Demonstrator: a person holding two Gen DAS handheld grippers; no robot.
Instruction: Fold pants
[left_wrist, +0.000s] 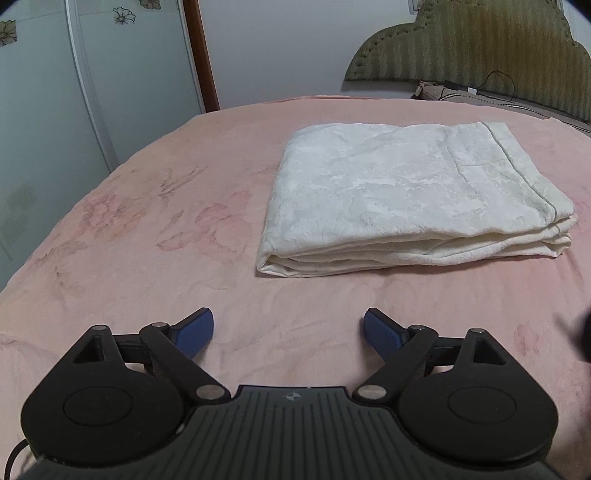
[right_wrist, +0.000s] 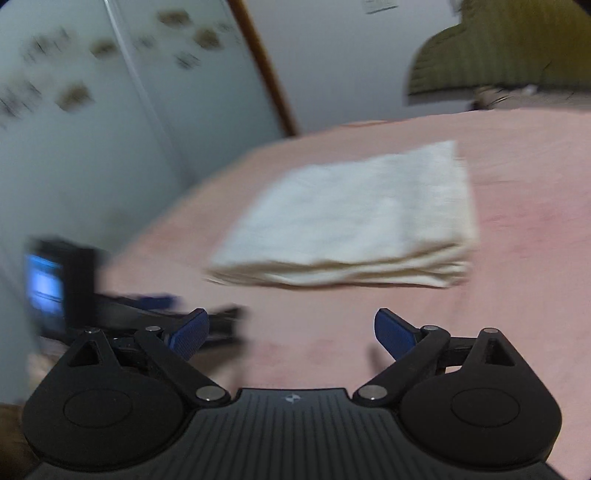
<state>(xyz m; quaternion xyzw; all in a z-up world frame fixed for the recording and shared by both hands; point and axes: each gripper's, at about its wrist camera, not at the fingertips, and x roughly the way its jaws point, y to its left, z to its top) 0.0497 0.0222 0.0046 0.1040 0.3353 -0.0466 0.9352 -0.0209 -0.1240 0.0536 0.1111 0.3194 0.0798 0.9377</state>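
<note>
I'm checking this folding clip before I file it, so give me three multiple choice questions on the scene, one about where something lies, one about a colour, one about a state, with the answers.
1. Where do the pants lie?
A. on the pink bedspread
B. on the floor
C. over the headboard

2. What colour are the left tool's finger pads?
A. red
B. blue
C. white

3. In what state are the pants?
A. spread out flat at full length
B. hanging from a tool
C. folded into a layered stack

Answers: 1 A, the white bundle rests on the pink cover, short of the headboard. 2 B, both pads show blue. 3 C, stacked layers show along the near edge, and the left tool and right tool stand open, clear of the cloth.
</note>
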